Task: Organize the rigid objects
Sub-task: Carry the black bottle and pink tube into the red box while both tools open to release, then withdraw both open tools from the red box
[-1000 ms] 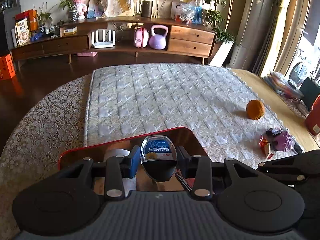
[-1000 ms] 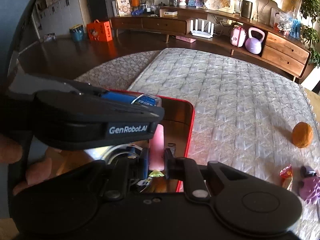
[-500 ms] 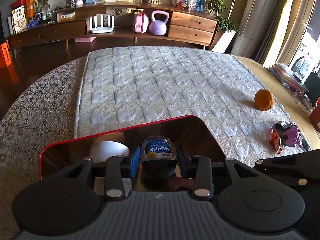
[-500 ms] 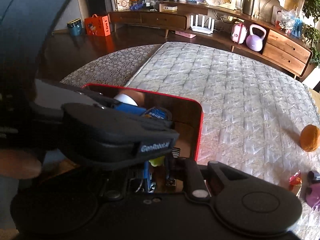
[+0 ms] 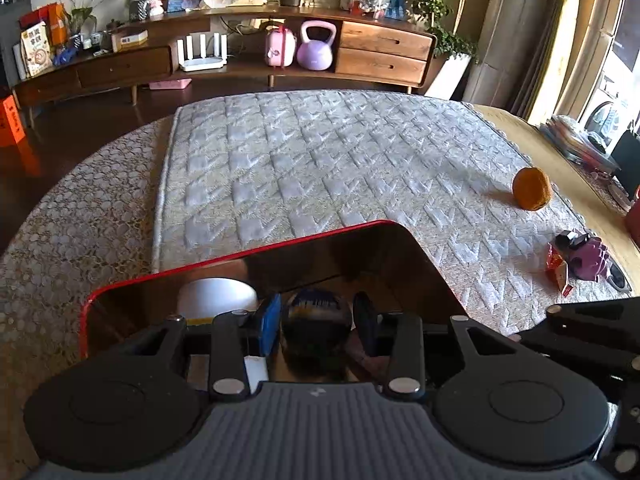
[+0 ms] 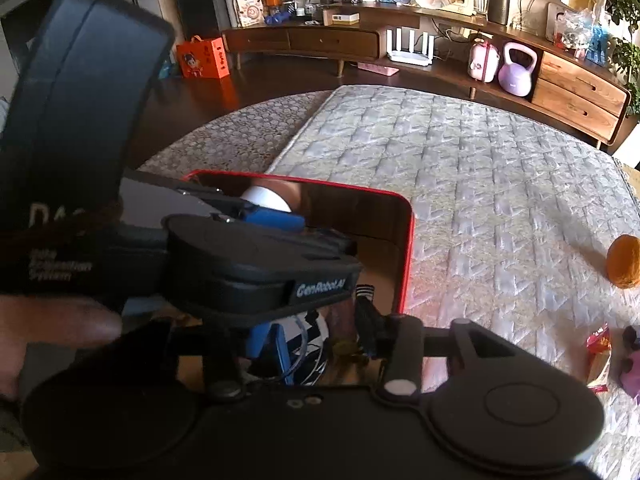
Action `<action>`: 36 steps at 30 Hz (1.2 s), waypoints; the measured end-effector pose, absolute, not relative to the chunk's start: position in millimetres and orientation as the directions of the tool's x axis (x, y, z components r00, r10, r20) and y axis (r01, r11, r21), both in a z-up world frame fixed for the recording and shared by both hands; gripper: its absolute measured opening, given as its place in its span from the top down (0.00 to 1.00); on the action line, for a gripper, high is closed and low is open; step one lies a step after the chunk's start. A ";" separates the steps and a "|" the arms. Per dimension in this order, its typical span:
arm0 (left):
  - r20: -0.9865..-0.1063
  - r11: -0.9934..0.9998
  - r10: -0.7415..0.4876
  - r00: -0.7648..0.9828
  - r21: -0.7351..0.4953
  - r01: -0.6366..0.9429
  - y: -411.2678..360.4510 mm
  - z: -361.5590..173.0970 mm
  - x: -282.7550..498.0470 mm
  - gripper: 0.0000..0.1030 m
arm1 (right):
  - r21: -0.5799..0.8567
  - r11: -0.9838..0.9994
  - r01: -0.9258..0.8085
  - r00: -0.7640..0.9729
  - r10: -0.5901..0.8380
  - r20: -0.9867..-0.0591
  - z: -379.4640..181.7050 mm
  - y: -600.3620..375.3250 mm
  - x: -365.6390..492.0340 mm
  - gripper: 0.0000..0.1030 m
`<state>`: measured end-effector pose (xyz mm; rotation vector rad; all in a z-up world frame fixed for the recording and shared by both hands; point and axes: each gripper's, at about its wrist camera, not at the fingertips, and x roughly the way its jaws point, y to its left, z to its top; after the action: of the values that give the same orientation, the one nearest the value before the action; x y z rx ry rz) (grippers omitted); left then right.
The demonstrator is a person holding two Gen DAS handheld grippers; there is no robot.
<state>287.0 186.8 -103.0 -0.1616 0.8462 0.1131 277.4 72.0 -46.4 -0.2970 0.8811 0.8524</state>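
Note:
A wooden box with a red rim [image 5: 240, 255] [image 6: 406, 248] stands on the quilted mat. My left gripper [image 5: 316, 316] is shut on a small blue-labelled bottle [image 5: 314, 314] with a dark cap, held low inside the box. The left gripper's black body [image 6: 260, 268] covers much of the box in the right wrist view. My right gripper [image 6: 320, 336] hangs over the box's near side. Its jaws are opening and nothing is pinched between the fingers [image 6: 276, 344]. A white round object [image 5: 218, 294] [image 6: 266, 200] lies at the box's far left.
On the mat to the right lie an orange [image 5: 532, 189] [image 6: 623, 266], a purple toy [image 5: 588, 258] and a red snack packet [image 5: 558, 270] [image 6: 598, 356]. A person's hand [image 6: 52, 332] holds the left gripper. A low wooden sideboard [image 5: 280, 60] stands beyond the mat.
The right gripper was shut on a pink stick a second ago; its jaws have opened and the stick is gone from between them. The left gripper keeps hold of the bottle.

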 end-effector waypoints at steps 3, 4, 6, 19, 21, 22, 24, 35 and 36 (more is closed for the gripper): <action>-0.745 0.981 0.037 0.666 -0.099 -0.166 185.8 -97.5 282.4 0.60 | 0.109 0.643 -0.758 0.351 0.542 -0.764 -40.2 65.7 272.8 0.41; -0.744 0.981 0.042 0.667 -0.096 -0.169 184.9 -95.7 280.7 0.59 | 0.107 0.645 -0.757 0.356 0.544 -0.760 -38.1 63.4 271.2 0.40; -0.741 0.981 0.046 0.670 -0.094 -0.171 183.8 -92.3 277.9 0.58 | 0.112 0.643 -0.758 0.358 0.553 -0.752 -33.1 58.1 267.1 0.38; -0.708 0.981 0.052 0.704 -0.096 -0.169 168.1 -64.3 245.1 0.45 | 0.139 0.664 -0.735 0.388 0.580 -0.716 -2.8 16.8 248.7 0.14; -0.705 0.981 0.052 0.708 -0.094 -0.167 164.0 -60.2 239.4 0.45 | 0.142 0.668 -0.730 0.394 0.582 -0.712 1.6 11.1 246.5 0.12; -0.703 0.982 0.050 0.709 -0.096 -0.165 162.5 -58.2 237.2 0.45 | 0.141 0.670 -0.729 0.399 0.584 -0.707 4.1 6.7 244.6 0.11; -0.699 0.982 0.046 0.714 -0.100 -0.160 157.4 -53.8 231.1 0.44 | 0.142 0.673 -0.726 0.407 0.586 -0.700 7.3 -0.8 242.2 0.09; -0.660 0.983 0.026 0.751 -0.119 -0.138 120.5 -31.7 200.0 0.33 | 0.184 0.700 -0.690 0.445 0.611 -0.655 24.0 -69.0 228.9 0.04; -0.652 0.983 0.026 0.758 -0.119 -0.136 116.9 -29.7 197.3 0.30 | 0.183 0.702 -0.688 0.449 0.610 -0.653 24.5 -77.1 227.9 0.03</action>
<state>197.3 116.9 -29.7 -0.1633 0.7059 0.0887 227.9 -77.1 24.5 -0.1134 0.7581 0.8047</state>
